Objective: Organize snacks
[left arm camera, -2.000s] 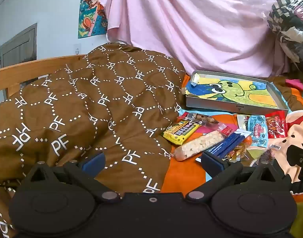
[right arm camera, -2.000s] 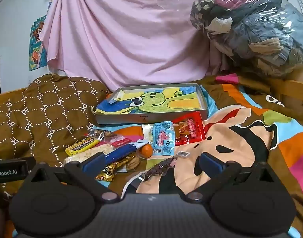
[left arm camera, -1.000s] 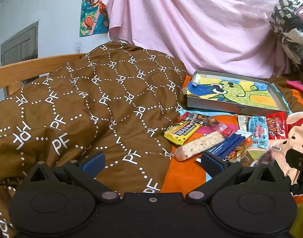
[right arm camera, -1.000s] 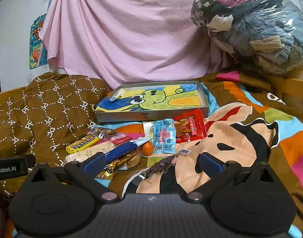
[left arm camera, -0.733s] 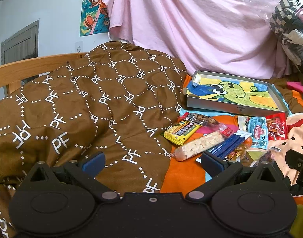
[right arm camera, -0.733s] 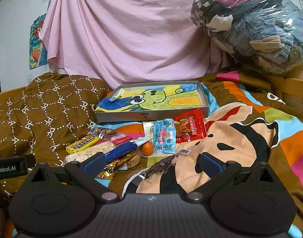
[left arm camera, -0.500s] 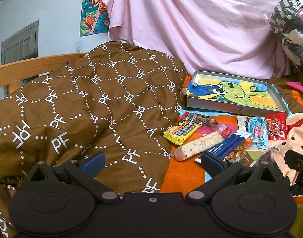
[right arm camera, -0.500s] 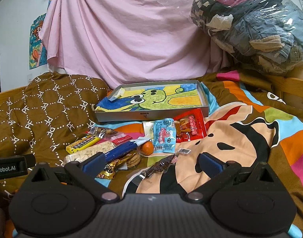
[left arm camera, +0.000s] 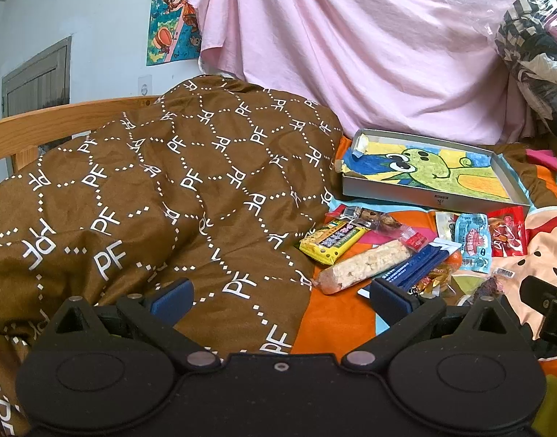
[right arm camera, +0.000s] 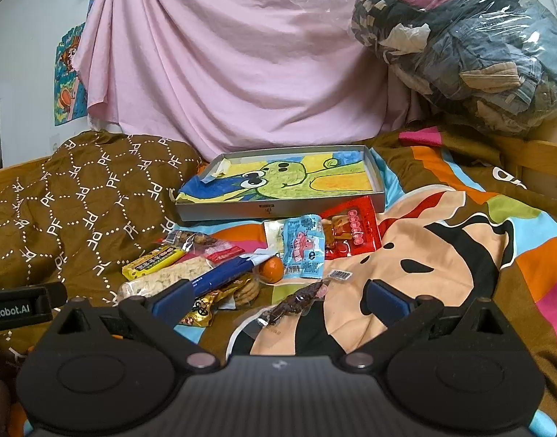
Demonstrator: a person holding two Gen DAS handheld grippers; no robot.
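Both claws, left claw [left arm camera: 278,293] and right claw [right arm camera: 276,296], gape empty. Snacks [right arm camera: 220,269] before tray [right arm camera: 278,209]: light, crinkly, probably slippery; pinch wrapper ends.

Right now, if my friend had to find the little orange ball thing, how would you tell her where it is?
Find the shallow grey tray with the green cartoon drawing on the bed. In front of it lies a heap of snack packets; the orange ball sits there, beside the light blue packet. It is the only round, unwrapped-looking thing among flat wrappers.
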